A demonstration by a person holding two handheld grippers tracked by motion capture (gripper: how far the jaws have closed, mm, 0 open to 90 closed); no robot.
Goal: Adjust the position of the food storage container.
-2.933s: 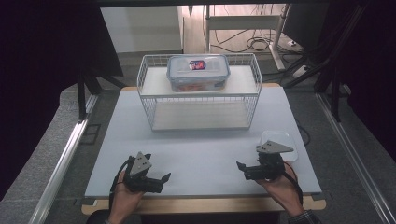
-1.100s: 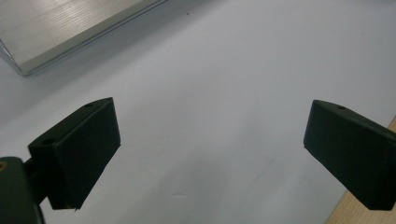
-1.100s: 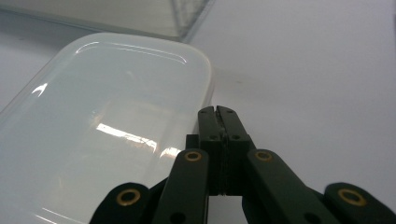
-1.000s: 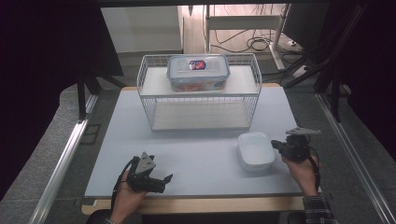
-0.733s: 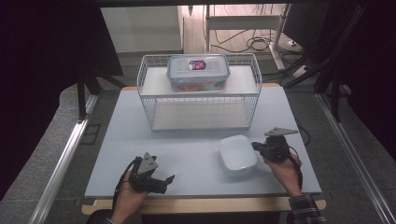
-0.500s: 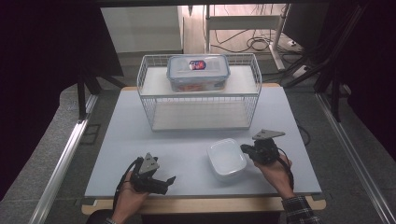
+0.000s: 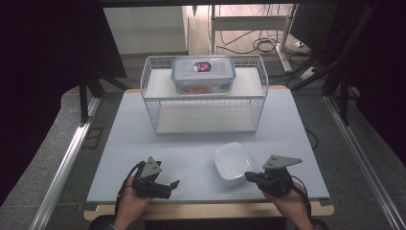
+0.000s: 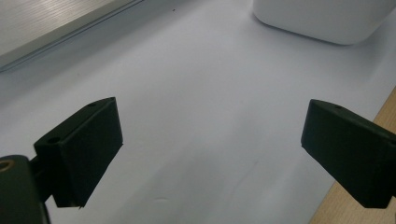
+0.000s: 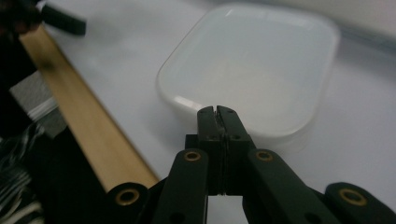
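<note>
A shallow white plastic container (image 7: 232, 162) lies open side up on the pale table, front centre-right. My right gripper (image 7: 249, 176) is just right of it, held low and pointing left. In the right gripper view its jaws are pressed together, and the right gripper (image 9: 217, 112) meets the container's (image 9: 252, 60) near rim with nothing between the pads. My left gripper (image 7: 172, 187) rests at the front left, pointing right. Its jaws stand wide apart over bare table in the left gripper view (image 8: 210, 140), and the container (image 8: 322, 18) lies farther off.
A white wire rack (image 7: 206, 103) stands at the back of the table with a clear lidded food box (image 7: 203, 74) on its top shelf. The wooden front edge (image 7: 210, 211) runs just behind both hands. Metal rails flank the table on both sides.
The right gripper moved left and toward the front edge, and the white container slid left ahead of it. The left gripper stayed where it was.
</note>
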